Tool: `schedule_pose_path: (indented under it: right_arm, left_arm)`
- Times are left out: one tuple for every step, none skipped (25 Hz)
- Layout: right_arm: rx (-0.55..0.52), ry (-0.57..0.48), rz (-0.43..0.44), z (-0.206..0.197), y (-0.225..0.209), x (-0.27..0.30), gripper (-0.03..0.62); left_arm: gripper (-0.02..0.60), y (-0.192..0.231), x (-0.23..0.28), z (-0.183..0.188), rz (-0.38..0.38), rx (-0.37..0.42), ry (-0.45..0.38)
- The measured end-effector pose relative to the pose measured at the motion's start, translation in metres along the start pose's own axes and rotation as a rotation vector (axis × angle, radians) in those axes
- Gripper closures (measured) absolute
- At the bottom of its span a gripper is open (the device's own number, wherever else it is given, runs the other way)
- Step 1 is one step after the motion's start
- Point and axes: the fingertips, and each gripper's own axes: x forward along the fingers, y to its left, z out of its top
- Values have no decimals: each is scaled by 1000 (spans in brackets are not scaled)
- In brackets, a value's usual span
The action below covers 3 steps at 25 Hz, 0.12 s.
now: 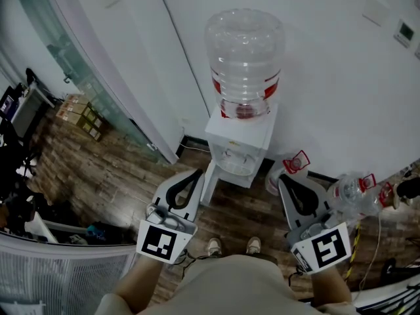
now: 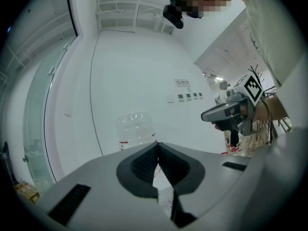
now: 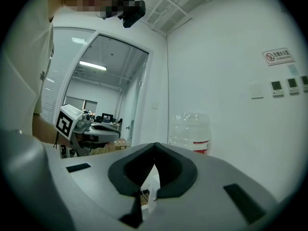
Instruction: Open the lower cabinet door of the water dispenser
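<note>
Our left gripper (image 1: 197, 173) and right gripper (image 1: 285, 181) hover empty, fingers pressed together, with the water dispenser (image 1: 239, 146) just ahead and below them. Unless they spread, they could skid off its lower door or jolt the bottle (image 1: 244, 58).

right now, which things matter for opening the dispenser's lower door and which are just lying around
For the job:
- water dispenser
- left gripper
- right gripper

Just lying about:
- spare bottles at the right
- cardboard boxes at the far left
</note>
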Motion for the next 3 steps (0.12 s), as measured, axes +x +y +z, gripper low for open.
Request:
schedule_pose_path:
  right_arm:
    - [0,0,-2,0,1,-1,588]
    - [0,0,-3,1,1,-1,588]
    - [0,1,-5,1,2,-2,588]
  left_arm:
    - [575,1,-1,0,0,0,1]
    - [575,1,-3,1,0,0,1]
    - [575,1,-4,1,1,0,1]
